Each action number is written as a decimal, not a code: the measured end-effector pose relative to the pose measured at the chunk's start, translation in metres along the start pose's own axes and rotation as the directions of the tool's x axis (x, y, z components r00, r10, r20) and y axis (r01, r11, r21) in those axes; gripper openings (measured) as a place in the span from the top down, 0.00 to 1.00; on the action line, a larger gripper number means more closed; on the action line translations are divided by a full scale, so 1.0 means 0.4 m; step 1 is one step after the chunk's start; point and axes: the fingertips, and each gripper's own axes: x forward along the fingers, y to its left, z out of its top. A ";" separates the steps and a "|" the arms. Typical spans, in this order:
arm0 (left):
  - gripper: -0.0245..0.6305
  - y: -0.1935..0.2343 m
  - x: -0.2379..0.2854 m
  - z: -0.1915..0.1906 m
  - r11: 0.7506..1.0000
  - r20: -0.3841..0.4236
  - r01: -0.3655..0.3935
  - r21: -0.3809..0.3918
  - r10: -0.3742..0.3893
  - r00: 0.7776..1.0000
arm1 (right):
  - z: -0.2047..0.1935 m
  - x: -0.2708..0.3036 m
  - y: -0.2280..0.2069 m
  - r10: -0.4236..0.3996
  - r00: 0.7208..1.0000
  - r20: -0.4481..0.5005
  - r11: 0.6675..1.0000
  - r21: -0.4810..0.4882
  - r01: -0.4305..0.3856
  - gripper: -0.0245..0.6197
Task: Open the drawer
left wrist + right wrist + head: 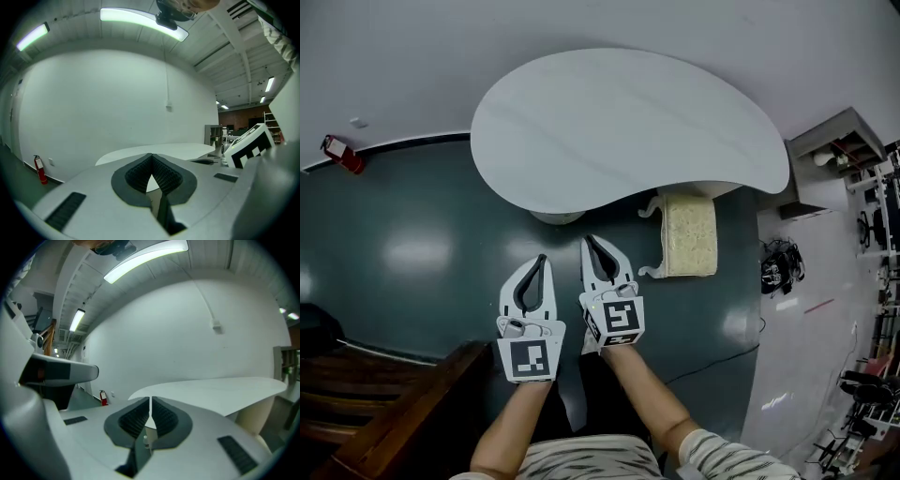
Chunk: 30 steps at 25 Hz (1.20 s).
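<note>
A: Head view. Where does the drawer lie?

B: No drawer front shows. The likeliest carrier, judged only, is the small cream-topped stand (688, 234), tucked under the right end of the white table (619, 122). It sits ahead and to the right of both grippers, its long axis running away from the person.

A: Grippers?

B: The left gripper (541, 261) and the right gripper (590, 240) are side by side and near each other, both pointing forward at the table edge. The right one is nearer the stand, so the reach would fall to it. Neither touches anything.

A: Surface and room?

B: Dark green glossy floor (412, 234), pale wall (441, 56) behind, fire extinguisher (342, 155) at the wall's foot far left, dark wooden furniture (384, 412) at lower left.

A: Left gripper view.

B: The left gripper (151, 155) has its jaws pressed together, with nothing between the ribbed pads. The tabletop (159, 151) lies ahead at about tip level. The extinguisher (40, 168) is far left. No stand or drawer is in this view.

A: Right gripper view.

B: The right gripper (150, 400) is likewise closed and empty. The table (225, 392) spreads ahead and rightward. A cream shape (255, 420) sits under its edge at right; stand or table pedestal, cannot tell. Any drawer would lie lower and to the right of the tips, so the jaws would have to part before taking a handle.
</note>
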 end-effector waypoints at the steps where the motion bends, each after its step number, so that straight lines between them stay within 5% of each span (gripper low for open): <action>1: 0.96 -0.001 0.003 -0.016 1.000 -0.003 -0.001 -0.002 0.001 1.000 | -0.023 0.011 -0.006 -0.003 1.000 -0.006 1.000 0.005 0.003 0.94; 17: 0.96 -0.026 0.025 -0.233 1.000 -0.071 -0.015 -0.022 0.014 0.997 | -0.403 0.173 -0.112 -0.015 0.993 -0.117 0.996 0.081 0.024 0.90; 30: 0.96 -0.017 0.026 -0.358 0.998 -0.122 -0.038 -0.053 0.032 0.992 | -0.501 0.305 -0.116 -0.020 0.996 -0.087 1.000 0.016 0.021 0.86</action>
